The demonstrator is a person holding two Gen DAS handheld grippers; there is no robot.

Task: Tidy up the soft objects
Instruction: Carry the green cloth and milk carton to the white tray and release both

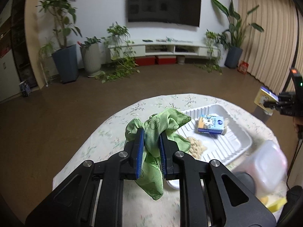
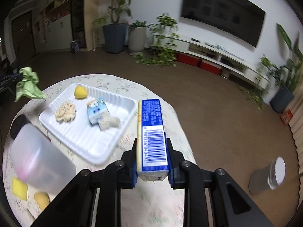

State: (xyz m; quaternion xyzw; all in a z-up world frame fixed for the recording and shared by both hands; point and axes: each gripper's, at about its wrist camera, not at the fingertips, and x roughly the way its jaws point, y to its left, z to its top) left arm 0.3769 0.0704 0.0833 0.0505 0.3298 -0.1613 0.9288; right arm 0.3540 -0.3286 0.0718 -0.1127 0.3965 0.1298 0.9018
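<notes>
Cloth [image 1: 151, 132]: green, clamped in left gripper [image 1: 150, 145]
Pack [image 2: 152, 132]: blue, clamped in right gripper [image 2: 152, 162]
Tray [image 2: 79, 136]: white, ahead-left of right gripper

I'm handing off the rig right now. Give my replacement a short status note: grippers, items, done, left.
Left gripper: shut on the green cloth, held above the table.
Right gripper: shut on the tissue pack, also held above the table.
Done: the white tray holds a second tissue pack, a knit piece, a yellow ball.
Left: place both held items; yellow sponge and another yellow piece remain beside the translucent container.
</notes>
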